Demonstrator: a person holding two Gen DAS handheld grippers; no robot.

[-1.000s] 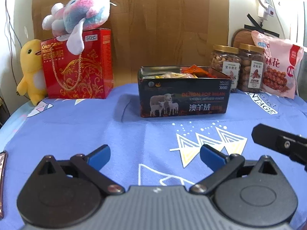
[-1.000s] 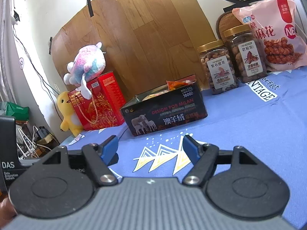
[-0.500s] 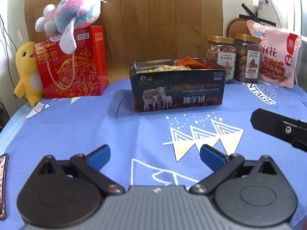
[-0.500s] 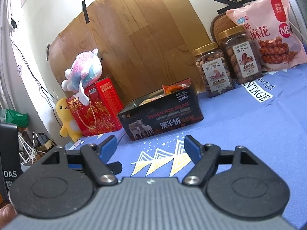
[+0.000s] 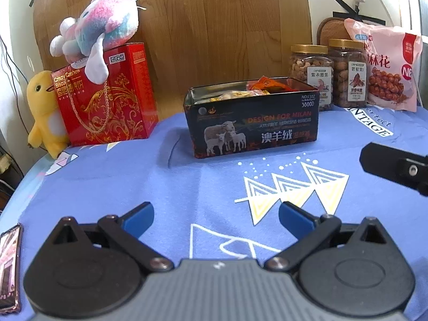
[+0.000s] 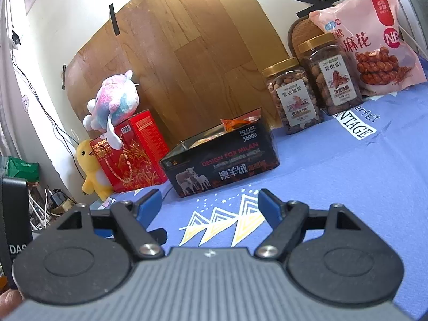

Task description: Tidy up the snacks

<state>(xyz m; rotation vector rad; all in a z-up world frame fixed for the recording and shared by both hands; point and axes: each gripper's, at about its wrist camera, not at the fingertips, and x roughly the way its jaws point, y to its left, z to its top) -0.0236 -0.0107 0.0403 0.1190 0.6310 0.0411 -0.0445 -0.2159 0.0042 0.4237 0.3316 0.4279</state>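
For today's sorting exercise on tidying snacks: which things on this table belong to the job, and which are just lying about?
Belong to the job:
black tin with snack packets inside
two nut jars
pink snack bag
red biscuit box

Just lying about:
pastel plush
yellow duck plush
phone

A: Here's the counter (image 5: 112, 182), draped in a blue cloth with white and yellow triangle prints.

B: Dead centre sits the black tin (image 5: 252, 123), open, snack packets showing inside.

A: Left of the tin, a red gift box (image 5: 107, 101) stands upright, a yellow duck plush (image 5: 44, 112) pressed against its far side.

B: Right of the tin and further back, two gold-lidded nut jars (image 5: 311, 72) side by side, and a pink snack bag (image 5: 385, 67) leaning just beyond them.

A: Far left of the tin, at the near edge, a phone (image 5: 9, 264) lies flat.
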